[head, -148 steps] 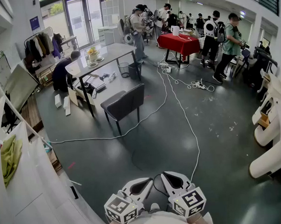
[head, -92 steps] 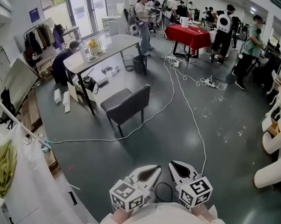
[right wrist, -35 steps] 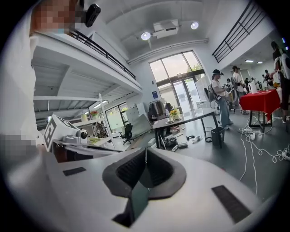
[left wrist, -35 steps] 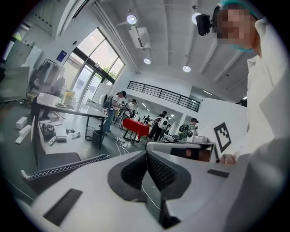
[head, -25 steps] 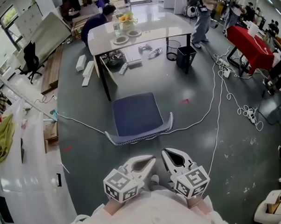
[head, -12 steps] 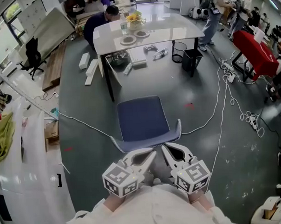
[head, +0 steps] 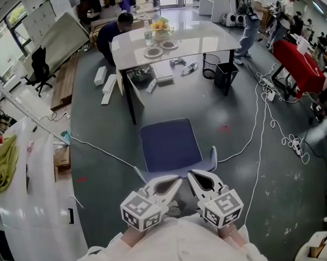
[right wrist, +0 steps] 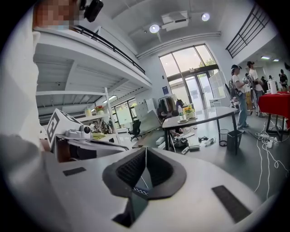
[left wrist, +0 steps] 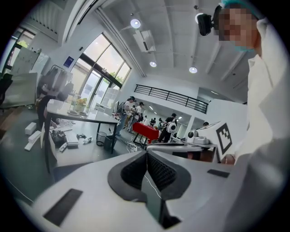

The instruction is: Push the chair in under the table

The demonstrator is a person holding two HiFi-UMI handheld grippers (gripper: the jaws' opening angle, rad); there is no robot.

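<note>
Here we see one dark blue chair on the grey floor, its seat turned toward the one white table, apart from it and not yet under the top. Our two grippers sit side by side just behind the backrest. The left gripper and right gripper each have their jaws pressed together on nothing. On the table stand two plates and one vase of flowers.
</note>
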